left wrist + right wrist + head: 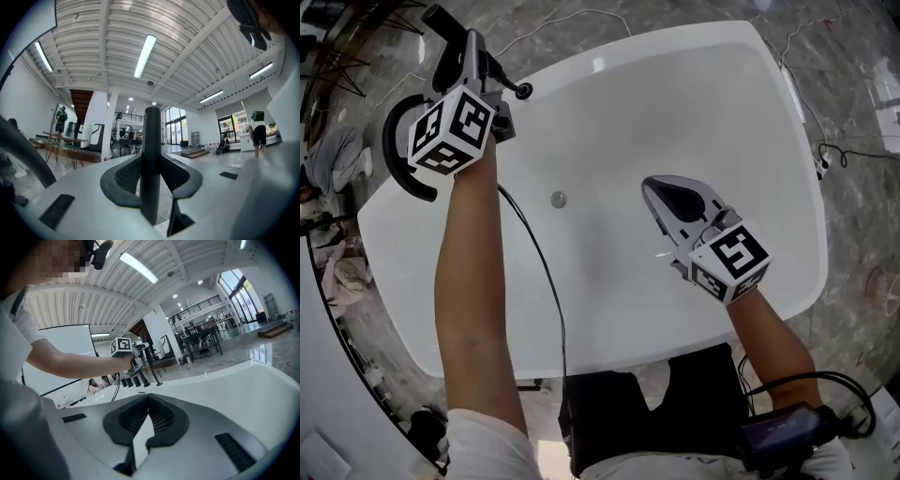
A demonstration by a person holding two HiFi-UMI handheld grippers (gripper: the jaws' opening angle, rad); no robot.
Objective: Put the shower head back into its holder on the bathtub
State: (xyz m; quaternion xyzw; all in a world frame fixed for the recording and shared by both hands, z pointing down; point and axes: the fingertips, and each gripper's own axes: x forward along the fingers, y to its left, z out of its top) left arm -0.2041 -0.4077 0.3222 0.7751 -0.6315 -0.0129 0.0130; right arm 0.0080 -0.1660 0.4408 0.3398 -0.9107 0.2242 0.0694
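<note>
The bathtub is glossy white, with a small silver drain. The floor around it is grey marble with pale veins. The shower head is matt black, and so is its curved hose. The left tongs and right tongs are pale grey with black ribbed pads. The left cube and right cube are white with black square markers. The person wears a white shirt and black shorts. A thin black cable runs across the white tub.
</note>
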